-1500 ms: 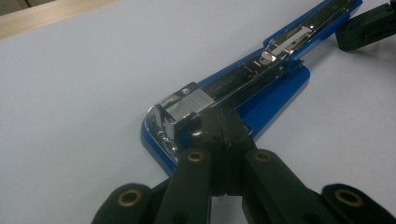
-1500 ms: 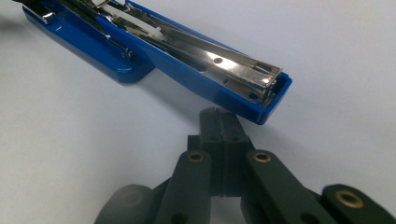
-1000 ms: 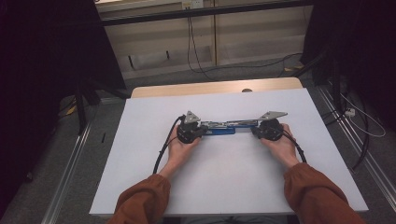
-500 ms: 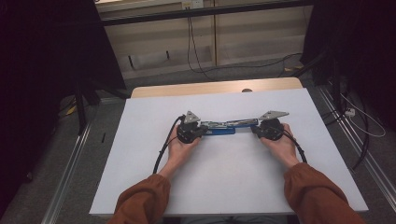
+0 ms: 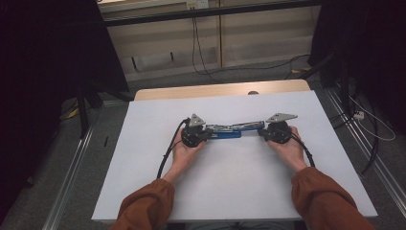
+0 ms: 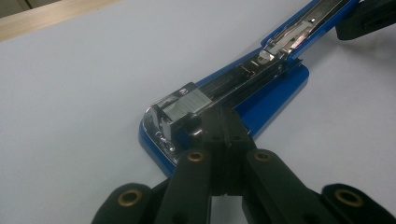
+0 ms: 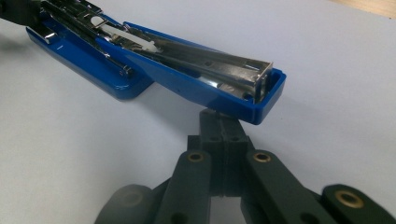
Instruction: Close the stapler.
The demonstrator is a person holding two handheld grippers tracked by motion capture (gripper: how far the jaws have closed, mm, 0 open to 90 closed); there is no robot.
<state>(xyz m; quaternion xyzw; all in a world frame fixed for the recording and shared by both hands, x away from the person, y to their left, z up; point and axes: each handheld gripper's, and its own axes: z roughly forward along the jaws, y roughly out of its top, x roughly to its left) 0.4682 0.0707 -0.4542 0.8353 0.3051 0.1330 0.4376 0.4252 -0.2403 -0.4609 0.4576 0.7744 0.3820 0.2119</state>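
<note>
The stapler (image 5: pixel 230 131) is glossy blue with a bare silver metal track inside, lying open between the two sets of black jaws with brass-coloured rivets. Under them the worktop (image 5: pixel 239 187) is plain white, pale wood at its far edge. Sleeves (image 5: pixel 325 196) are rust orange.

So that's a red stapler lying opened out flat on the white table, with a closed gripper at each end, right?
Not quite: the stapler is blue, not red, as the high view shows. It does lie opened out on the white table, with the shut left gripper and right gripper at its ends.
</note>
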